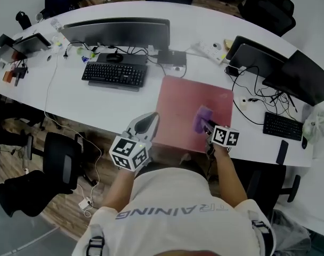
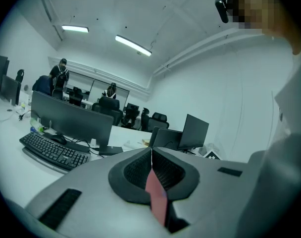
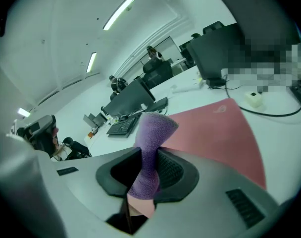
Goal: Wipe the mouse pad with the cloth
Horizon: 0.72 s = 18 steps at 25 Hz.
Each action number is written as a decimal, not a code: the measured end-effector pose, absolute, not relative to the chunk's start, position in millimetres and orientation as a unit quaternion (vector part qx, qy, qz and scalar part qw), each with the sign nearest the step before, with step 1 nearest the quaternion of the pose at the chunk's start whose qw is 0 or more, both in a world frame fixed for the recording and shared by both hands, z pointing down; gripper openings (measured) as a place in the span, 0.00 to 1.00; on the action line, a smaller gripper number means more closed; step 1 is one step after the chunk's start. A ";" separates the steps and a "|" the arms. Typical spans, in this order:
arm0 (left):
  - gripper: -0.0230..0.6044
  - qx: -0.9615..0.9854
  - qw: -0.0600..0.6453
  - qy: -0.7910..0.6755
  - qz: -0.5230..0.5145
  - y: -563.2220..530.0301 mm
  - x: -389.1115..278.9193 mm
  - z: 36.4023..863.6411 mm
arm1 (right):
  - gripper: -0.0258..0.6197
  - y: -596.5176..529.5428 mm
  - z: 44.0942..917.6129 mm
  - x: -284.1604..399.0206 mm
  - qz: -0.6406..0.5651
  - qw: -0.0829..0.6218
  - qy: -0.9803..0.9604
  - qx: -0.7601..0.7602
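- Head view: a pink mouse pad (image 1: 186, 97) lies flat on the white desk (image 1: 98, 103), in front of the person and to the right of a keyboard (image 1: 114, 74) and monitor (image 1: 117, 32).
- The right gripper (image 1: 205, 125) is over the near right part of the pad, with a purple cloth (image 1: 202, 116) at its tip. The cloth looks to be resting on the pad's surface.
- The left gripper (image 1: 151, 117) hangs at the pad's left edge, near the front of the desk.
- Left gripper view: the jaws of this gripper (image 2: 151, 155) meet in a thin line at their tips. A pink sliver shows in the slit lower down. It may be the pad's edge nipped between them, or only the pad seen through the gap; this view doesn't settle it.
- The keyboard (image 2: 54, 151) and monitor (image 2: 71, 120) stand off to the left in this view.
- Right gripper view: the jaws are closed on the cloth (image 3: 153, 133), pinching it at its middle so the fuzzy end sticks out past the tips. The pad (image 3: 220, 128) stretches away ahead and to the right.
- Step in hand, as I judge it: the wiping itself, with the cloth on the near right part of the pad.
- Most of the pad, towards the far and left sides, looks left to cover.
- The next move calls for dragging the cloth across the pad in steady passes with light downward pressure. The grip on the cloth must stay firm, and the pad needs to stay put on the desk.
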<state>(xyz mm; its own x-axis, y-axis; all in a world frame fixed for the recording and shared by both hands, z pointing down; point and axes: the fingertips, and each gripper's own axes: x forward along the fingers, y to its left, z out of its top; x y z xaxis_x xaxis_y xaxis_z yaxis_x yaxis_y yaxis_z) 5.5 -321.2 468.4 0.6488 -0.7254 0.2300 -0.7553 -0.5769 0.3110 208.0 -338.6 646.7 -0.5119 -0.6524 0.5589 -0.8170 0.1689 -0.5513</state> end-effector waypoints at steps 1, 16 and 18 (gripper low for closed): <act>0.09 0.886 0.193 -0.420 0.038 -319.8 -8.0 467.5 | 0.19 -338.0 647.1 187.4 0.426 0.100 -0.764 0.474; 0.09 0.873 0.216 -0.435 0.055 -291.4 -159.7 493.2 | 0.19 -311.4 717.8 -43.9 0.439 0.209 -0.786 0.383; 0.09 0.872 0.220 -0.434 0.054 -288.8 -168.3 496.2 | 0.19 -311.0 735.3 -48.4 0.441 0.232 -0.777 0.385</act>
